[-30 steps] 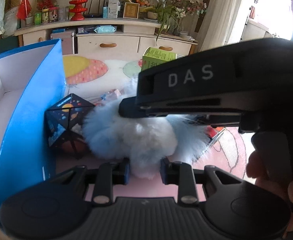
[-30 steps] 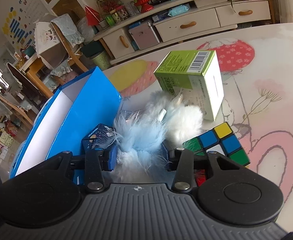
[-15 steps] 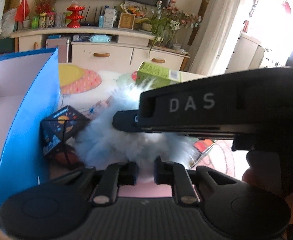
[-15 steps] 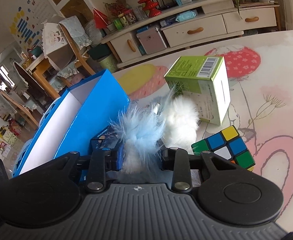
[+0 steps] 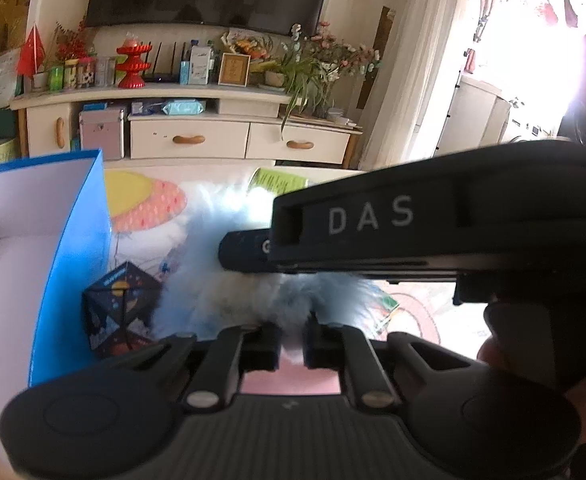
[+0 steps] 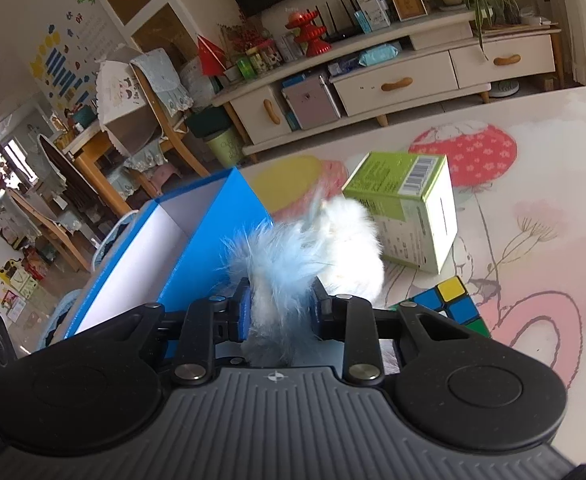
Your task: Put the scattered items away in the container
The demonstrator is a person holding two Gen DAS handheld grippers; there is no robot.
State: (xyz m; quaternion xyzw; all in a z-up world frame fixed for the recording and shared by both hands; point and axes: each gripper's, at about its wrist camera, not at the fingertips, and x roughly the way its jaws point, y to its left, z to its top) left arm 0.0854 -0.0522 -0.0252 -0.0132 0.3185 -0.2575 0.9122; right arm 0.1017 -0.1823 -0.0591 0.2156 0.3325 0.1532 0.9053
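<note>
A fluffy blue-and-white fur toy (image 5: 221, 288) hangs a little above the table between both grippers. My left gripper (image 5: 293, 332) has its jaws closing tight on a tuft at the toy's near edge. In the right wrist view the right gripper (image 6: 281, 304) is closing on the blue end of the fur toy (image 6: 333, 240), and its pads press into the fur. The right gripper's black body (image 5: 433, 232) crosses the left wrist view above the toy. The open blue box (image 6: 213, 248) with a white inside stands just left of the toy.
A dark space-print cube (image 5: 117, 308) sits against the blue box's wall (image 5: 73, 248). A green carton (image 6: 409, 208) lies behind the toy and a colour puzzle cube (image 6: 449, 304) to its right. The patterned table (image 6: 533, 140) stretches right. A cabinet stands behind.
Both pairs of jaws have narrowed onto the fur. Both grippers have risen, the toy has lifted with them, and the views now tilt up toward the cabinet.
</note>
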